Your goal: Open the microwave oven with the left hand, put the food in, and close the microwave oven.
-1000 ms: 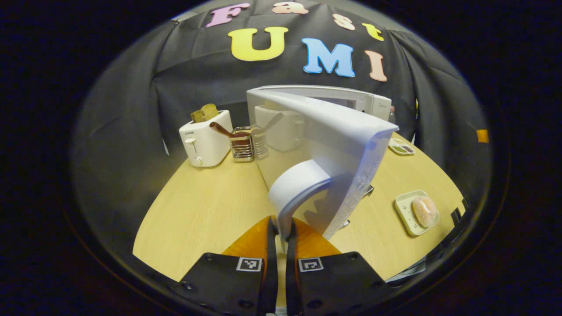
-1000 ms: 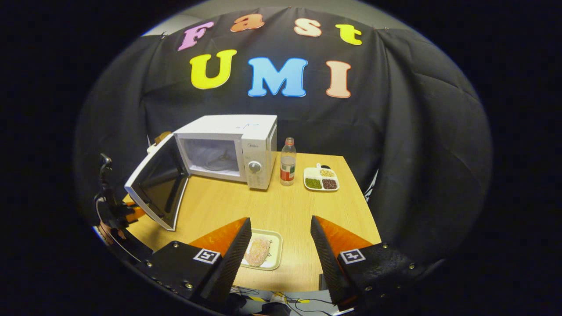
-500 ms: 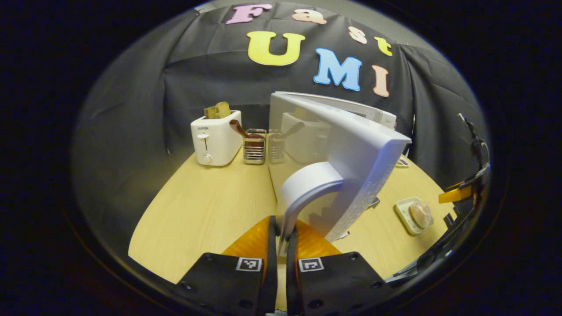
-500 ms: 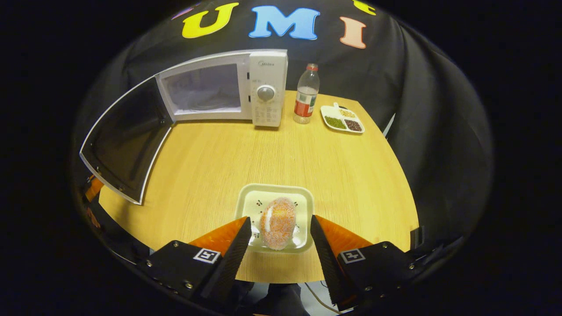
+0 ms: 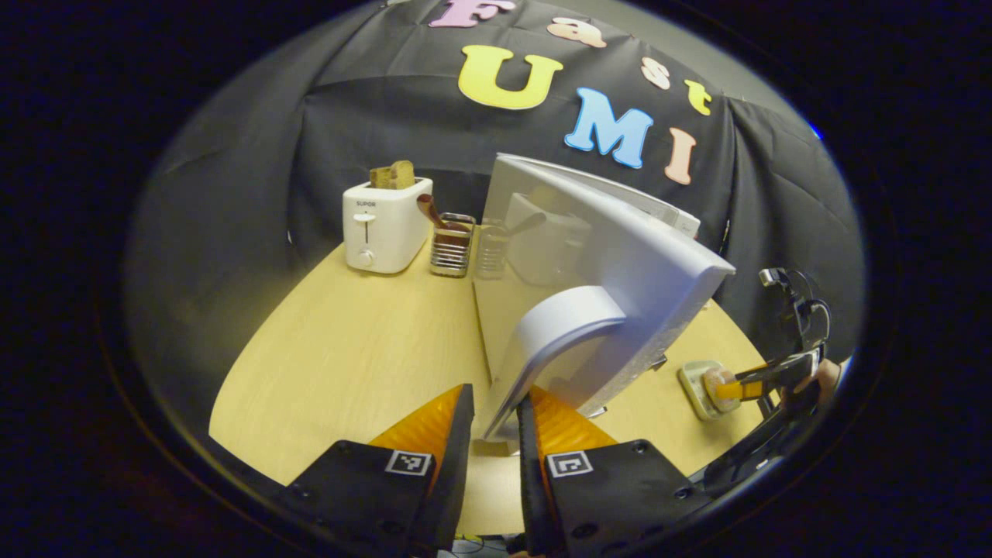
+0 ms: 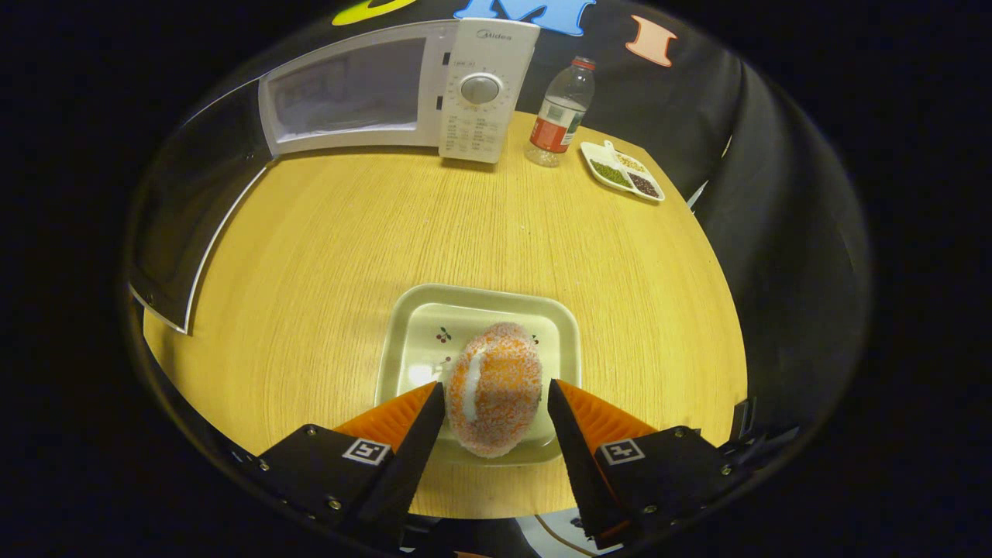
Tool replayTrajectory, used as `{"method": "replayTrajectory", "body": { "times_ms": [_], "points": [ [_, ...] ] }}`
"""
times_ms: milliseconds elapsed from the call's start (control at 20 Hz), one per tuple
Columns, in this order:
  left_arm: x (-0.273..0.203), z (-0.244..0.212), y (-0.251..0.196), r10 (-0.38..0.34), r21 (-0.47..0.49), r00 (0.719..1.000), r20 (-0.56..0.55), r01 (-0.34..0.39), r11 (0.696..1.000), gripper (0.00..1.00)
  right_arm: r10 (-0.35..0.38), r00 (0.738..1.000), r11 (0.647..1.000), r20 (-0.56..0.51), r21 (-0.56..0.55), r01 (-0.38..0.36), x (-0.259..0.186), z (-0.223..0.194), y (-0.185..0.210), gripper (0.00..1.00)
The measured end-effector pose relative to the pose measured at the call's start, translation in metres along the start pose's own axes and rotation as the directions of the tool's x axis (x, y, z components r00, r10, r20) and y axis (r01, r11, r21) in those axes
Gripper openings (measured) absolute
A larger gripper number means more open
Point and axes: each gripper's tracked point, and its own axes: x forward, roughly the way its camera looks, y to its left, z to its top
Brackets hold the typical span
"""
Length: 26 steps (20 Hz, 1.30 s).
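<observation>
The white microwave (image 6: 480, 93) stands at the back of the table with its door (image 6: 194, 194) swung wide open and its cavity (image 6: 349, 85) exposed. In the left gripper view the door's outer face (image 5: 620, 263) and curved handle (image 5: 558, 325) rise just ahead. My left gripper (image 5: 496, 395) is open, and the handle's lower end sits loosely between its fingers. The food, a sugar-coated orange bun (image 6: 494, 380), lies on a pale square plate (image 6: 418, 341). My right gripper (image 6: 494, 385) is open and straddles the bun, one finger on each side. Farther off, the right gripper (image 5: 744, 384) hovers at the plate (image 5: 692, 380).
A white toaster (image 5: 384, 225) with bread and a metal utensil rack (image 5: 452, 244) stand left of the microwave. To its right are a water bottle (image 6: 559, 116) and a divided dish (image 6: 624, 170) of beans. The open door overhangs the table's (image 6: 349, 232) left front edge.
My left gripper's fingers have spread apart off the door handle, and the door stands wider. My right gripper has come down and forward until its fingers flank the bun.
</observation>
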Motion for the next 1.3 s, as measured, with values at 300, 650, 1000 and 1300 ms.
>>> {"method": "replayTrajectory", "body": {
  "times_ms": [300,650,1000,1300],
  "points": [
    [-0.068,0.009,0.004,0.142,0.077,0.986,0.087,-0.149,0.986,0.43,-0.041,0.999,0.998,-0.007,-0.057,0.041,0.012,-0.004,-0.001,0.78],
    [-0.117,0.067,-0.034,0.092,-0.072,0.973,0.211,-0.078,0.994,0.49,0.009,1.0,1.0,-0.002,-0.002,-0.009,0.008,0.007,0.004,0.66],
    [-0.155,0.136,-0.051,0.013,-0.016,0.935,0.355,-0.007,1.0,0.48,0.137,0.981,0.965,0.137,0.204,-0.163,-0.044,0.061,0.033,0.65],
    [-0.168,0.171,-0.07,-0.015,0.082,0.905,0.425,-0.022,0.996,0.45,0.257,0.923,0.921,0.285,0.218,-0.324,-0.092,0.13,0.078,0.65]
  ]
}}
